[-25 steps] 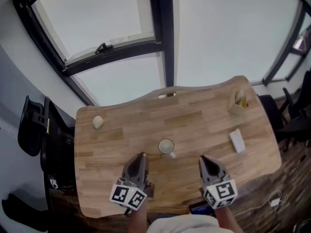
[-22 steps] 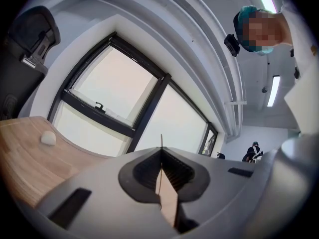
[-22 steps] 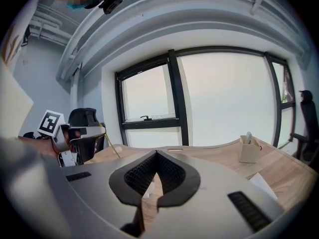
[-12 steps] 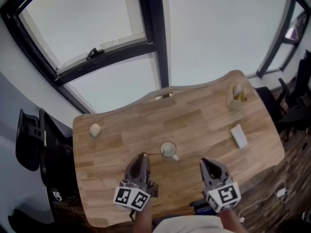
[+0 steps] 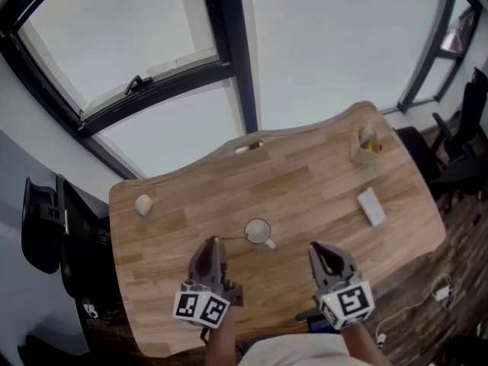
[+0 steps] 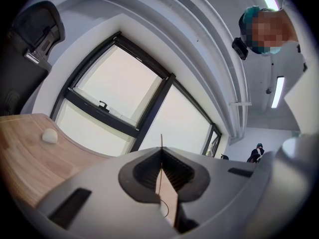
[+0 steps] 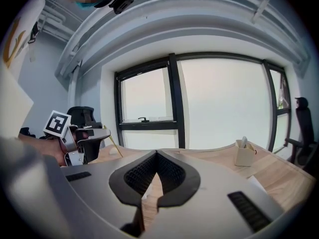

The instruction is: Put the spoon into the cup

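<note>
Wooden table [image 5: 320, 197] carries the cup [image 5: 258, 232], near the spoon [image 6: 160, 156] pinched by left gripper [image 5: 211, 246].

1 table [image 5: 320, 189], 1 cup [image 5: 258, 231], 1 spoon [image 6: 159, 163], 2 grippers (left gripper [image 5: 214, 242], right gripper [image 5: 316, 248]), 1 pale round lump [image 5: 143, 203], 1 white block [image 5: 371, 207], 1 tan box [image 5: 364, 145].

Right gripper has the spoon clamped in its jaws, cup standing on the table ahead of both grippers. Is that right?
Wrong gripper: the left gripper view shows the spoon pinched in the left gripper; the right gripper is shut, empty. The cup stands as stated.
</note>
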`<state>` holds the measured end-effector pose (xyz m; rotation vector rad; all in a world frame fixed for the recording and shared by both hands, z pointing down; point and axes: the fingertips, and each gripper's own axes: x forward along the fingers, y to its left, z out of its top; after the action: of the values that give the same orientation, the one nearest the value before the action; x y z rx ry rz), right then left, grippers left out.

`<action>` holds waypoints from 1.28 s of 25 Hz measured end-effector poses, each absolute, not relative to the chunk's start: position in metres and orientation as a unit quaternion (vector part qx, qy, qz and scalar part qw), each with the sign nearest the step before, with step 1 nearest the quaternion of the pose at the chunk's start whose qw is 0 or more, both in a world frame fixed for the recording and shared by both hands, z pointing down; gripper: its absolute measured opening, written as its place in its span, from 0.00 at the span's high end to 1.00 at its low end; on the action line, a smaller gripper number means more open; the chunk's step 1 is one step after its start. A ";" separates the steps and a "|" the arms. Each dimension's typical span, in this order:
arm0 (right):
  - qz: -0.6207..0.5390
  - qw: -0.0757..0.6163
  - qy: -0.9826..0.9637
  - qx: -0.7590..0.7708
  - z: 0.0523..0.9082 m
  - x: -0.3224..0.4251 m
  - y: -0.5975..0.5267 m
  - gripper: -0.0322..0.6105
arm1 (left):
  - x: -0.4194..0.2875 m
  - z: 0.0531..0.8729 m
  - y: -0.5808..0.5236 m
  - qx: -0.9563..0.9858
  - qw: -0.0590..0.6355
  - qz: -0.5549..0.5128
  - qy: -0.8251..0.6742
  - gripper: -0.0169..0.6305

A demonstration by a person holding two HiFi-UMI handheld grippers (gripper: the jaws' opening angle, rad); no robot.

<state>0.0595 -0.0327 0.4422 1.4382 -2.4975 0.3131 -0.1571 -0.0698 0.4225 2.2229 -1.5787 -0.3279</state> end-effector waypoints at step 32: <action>0.139 0.126 -0.867 0.461 0.476 0.049 -0.063 0.95 | -0.165 0.460 -0.090 0.768 0.242 -0.119 -0.581 0.97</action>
<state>0.0492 -0.0626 0.4756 1.3433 -2.5264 0.4045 -0.1649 -0.0896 0.4604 2.0991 -1.5886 -0.3256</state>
